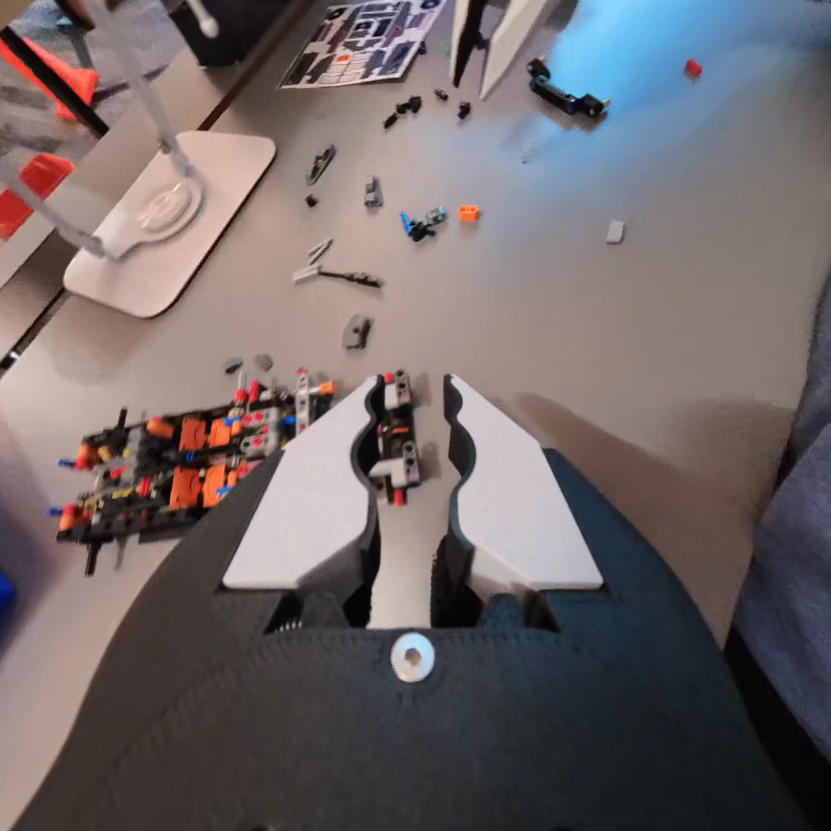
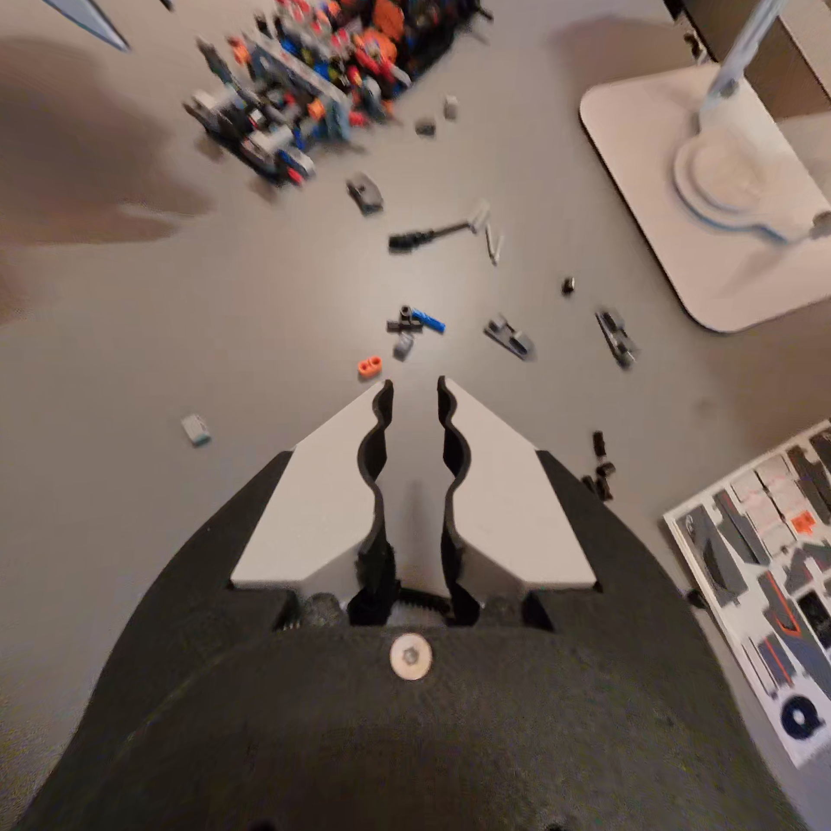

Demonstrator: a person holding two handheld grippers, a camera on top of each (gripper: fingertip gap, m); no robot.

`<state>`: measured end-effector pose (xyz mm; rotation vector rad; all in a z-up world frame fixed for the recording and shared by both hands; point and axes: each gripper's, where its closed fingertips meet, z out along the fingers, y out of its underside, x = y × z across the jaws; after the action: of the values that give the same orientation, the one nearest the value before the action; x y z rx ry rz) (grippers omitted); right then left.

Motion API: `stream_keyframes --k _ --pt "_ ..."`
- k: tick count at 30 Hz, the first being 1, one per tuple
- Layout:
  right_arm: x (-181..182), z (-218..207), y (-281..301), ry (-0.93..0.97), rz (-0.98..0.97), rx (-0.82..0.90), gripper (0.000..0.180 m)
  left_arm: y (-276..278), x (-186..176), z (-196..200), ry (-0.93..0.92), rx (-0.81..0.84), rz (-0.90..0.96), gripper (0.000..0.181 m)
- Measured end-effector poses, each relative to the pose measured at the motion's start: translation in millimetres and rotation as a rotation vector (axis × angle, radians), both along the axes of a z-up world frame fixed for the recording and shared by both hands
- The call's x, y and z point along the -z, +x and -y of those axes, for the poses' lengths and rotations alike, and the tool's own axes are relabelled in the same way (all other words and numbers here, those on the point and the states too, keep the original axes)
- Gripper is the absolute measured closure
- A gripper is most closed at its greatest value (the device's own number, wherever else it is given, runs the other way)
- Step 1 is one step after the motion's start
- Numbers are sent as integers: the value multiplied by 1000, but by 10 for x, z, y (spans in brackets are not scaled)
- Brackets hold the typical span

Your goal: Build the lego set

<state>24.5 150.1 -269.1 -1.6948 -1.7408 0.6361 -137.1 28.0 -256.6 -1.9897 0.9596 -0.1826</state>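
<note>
The partly built Lego chassis [image 1: 180,463], black with orange, red and grey parts, lies on the grey table [image 1: 584,337]. My left gripper [image 1: 413,382] is open just above it, and the chassis's grey and black end section [image 1: 398,436] sits between the jaws next to the left finger. A gap shows on the right side. My right gripper [image 2: 414,382] is open and empty over the table. An orange connector [image 2: 369,366] lies just left of its tip. A blue pin on a black connector [image 2: 416,320] lies beyond. The chassis also shows, blurred, in the right wrist view [image 2: 306,81].
Loose grey and black pieces [image 1: 341,274] are scattered across the table. A white lamp base [image 1: 171,225] stands at the left and shows in the right wrist view [image 2: 701,189]. A sticker sheet [image 2: 764,562] lies at the right. A black and blue sub-assembly [image 1: 564,94] lies far off. One gripper's finger ends stand about 20 cm off the other's. To the orange connector [image 2: 369,366]: right tips about 6 cm, left tips about 20 cm. The left camera catches it too, in the left wrist view [image 1: 470,208].
</note>
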Motion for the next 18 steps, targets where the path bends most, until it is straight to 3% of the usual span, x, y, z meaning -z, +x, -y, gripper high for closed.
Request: stream_keyframes --k 7,11,18 --pt "277 45 -108 -34 67 -25 149 370 387 -188 -49 44 -92 161" --pt "448 63 -273 -55 108 -22 148 220 640 -234 -110 -30 -123 164" --pt "496 5 -349 -103 94 4 148 32 668 -256 -119 -112 -122 168"
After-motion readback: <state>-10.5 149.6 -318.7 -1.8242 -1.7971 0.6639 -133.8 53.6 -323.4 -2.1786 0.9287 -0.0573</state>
